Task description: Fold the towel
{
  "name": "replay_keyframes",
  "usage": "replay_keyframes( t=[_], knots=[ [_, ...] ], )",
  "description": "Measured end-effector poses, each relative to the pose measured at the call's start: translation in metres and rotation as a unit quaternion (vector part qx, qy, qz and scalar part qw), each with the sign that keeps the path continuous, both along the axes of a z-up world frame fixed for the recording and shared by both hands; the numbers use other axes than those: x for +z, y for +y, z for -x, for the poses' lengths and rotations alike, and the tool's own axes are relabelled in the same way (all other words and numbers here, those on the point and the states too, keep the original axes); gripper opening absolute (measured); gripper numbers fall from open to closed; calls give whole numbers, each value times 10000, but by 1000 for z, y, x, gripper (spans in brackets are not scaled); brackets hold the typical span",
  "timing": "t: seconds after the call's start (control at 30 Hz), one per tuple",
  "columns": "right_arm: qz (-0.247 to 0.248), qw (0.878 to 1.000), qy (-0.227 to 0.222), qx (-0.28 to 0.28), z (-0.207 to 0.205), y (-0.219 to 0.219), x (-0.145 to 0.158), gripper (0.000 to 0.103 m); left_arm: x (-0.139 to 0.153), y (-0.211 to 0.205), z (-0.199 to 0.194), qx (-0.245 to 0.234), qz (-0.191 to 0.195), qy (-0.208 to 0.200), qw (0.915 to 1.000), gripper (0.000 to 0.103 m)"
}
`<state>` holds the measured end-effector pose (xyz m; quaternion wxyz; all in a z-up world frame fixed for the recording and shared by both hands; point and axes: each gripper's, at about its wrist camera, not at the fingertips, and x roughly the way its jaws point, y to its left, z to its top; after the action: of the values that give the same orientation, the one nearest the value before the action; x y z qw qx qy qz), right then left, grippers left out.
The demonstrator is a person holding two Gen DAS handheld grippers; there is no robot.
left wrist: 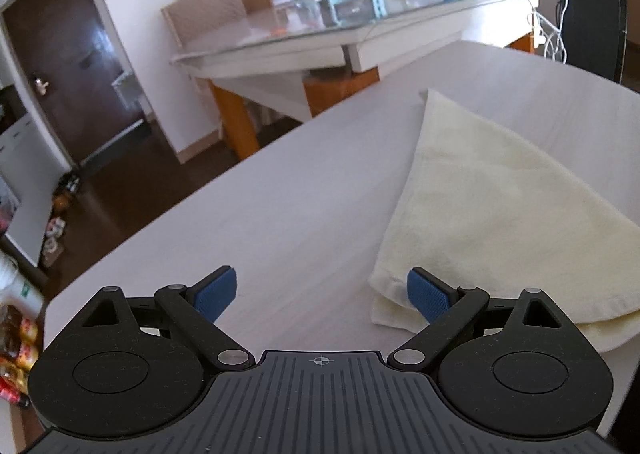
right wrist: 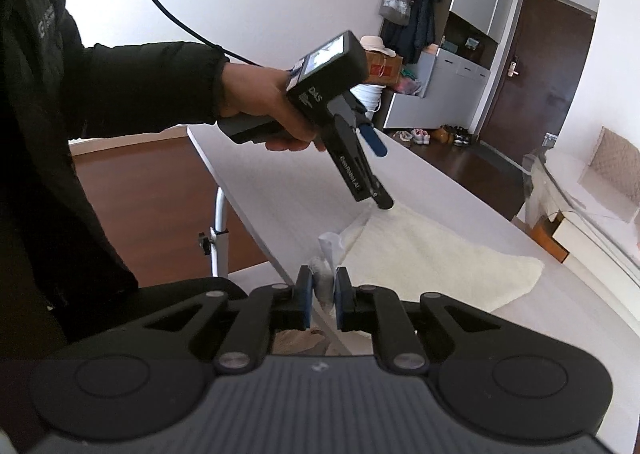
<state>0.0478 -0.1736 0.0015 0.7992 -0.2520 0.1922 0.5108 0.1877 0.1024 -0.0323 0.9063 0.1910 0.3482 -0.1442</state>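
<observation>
In the left wrist view, the left gripper [left wrist: 321, 296] is sitting at the bottom centre of the frame with its blue pads spread wide apart and nothing between them, hovering over the pale table [left wrist: 280, 213]. To the right of it, the towel [left wrist: 492, 213] is lying flat on the table, filling the right half of the frame: a cream, nubbly cloth doubled over into a rough triangle, its point reaching toward the upper middle and its two layers showing at the near corner just beside the right-hand pad. In the right wrist view, the person's left hand [right wrist: 264, 105] is holding the left gripper in the upper middle, angled down toward the towel's far edge. Below it, at bottom centre, the right gripper [right wrist: 322, 294] is pinching a bunched corner of the towel, a white label sticking up above the pads, while the rest is spreading rightward across the table.
</observation>
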Motion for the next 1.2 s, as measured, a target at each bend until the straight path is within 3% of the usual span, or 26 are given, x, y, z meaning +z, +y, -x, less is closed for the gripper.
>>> replay_keyframes(
  t=[0.33, 0.6, 0.93, 1.07, 1.2],
  knots=[
    [-47, 9999, -100, 123, -25, -11, 21, 12, -2, 8, -2, -21, 78, 201, 9998, 97],
    [-264, 9982, -541, 8, -94, -23, 56, 12, 1, 14, -9, -10, 186, 289, 9994, 96],
    [-156, 9970, -745, -155, -148, -11, 55, 12, 4, 21, -20, 12, 316, 331, 9990, 96],
    [-91, 9961, -808, -341, -166, -10, 53, 12, 2, 27, -22, 19, 481, 429, 9979, 96],
    [-130, 9956, -694, -616, -193, -6, 48, 12, 8, 38, -25, 209, 834, 216, 9961, 96]
  ],
)
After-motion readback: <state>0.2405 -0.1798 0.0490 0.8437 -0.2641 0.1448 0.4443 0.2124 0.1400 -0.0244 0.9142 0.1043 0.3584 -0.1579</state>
